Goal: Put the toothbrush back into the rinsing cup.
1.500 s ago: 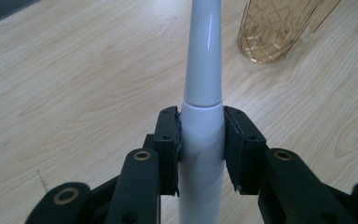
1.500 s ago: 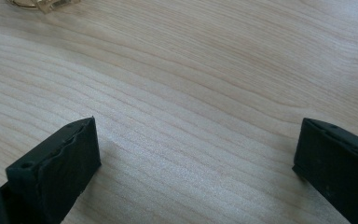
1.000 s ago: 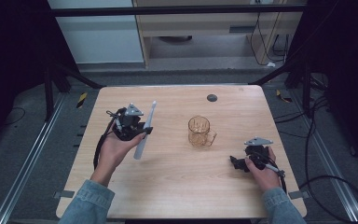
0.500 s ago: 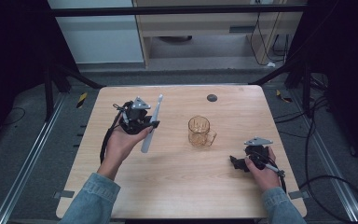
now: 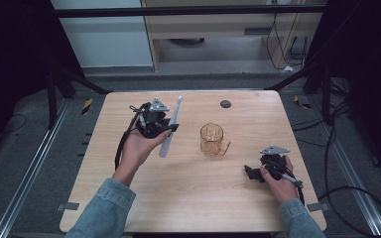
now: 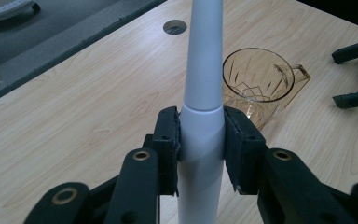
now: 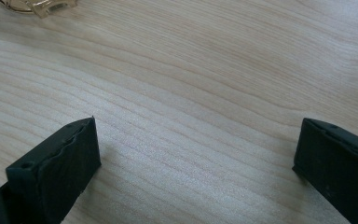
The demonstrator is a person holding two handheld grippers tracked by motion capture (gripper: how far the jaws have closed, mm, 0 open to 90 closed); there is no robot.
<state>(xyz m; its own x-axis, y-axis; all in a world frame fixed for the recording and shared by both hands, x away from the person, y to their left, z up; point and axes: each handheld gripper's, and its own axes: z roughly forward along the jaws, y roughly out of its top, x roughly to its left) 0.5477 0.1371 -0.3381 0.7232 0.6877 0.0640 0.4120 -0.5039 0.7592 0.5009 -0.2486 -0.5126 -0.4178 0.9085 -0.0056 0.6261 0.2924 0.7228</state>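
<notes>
My left gripper (image 5: 170,129) is shut on the thick middle of a long white toothbrush-like stick (image 5: 175,111), held above the left half of the wooden table (image 5: 188,198). Seen from the left gripper view, both pads of this gripper (image 6: 200,140) press the stick (image 6: 204,70), whose thin end points away, just left of an amber glass mug (image 6: 254,79). The mug (image 5: 212,139) stands upright at the table's middle, its handle toward the right. At the front right my right gripper (image 5: 250,173) rests low, open, jaws pointing left. In its own view the right gripper (image 7: 196,154) has bare wood between its jaws.
A dark round grommet (image 5: 225,103) sits in the table near the far edge, also seen from the left gripper (image 6: 174,27). A corner of the mug (image 7: 42,5) shows at the top left of the right gripper view. Dark floor, rails and cables surround the table.
My left hand has carried the white stick to the right and a little up, closer to the mug. The right hand and the mug have stayed put.
</notes>
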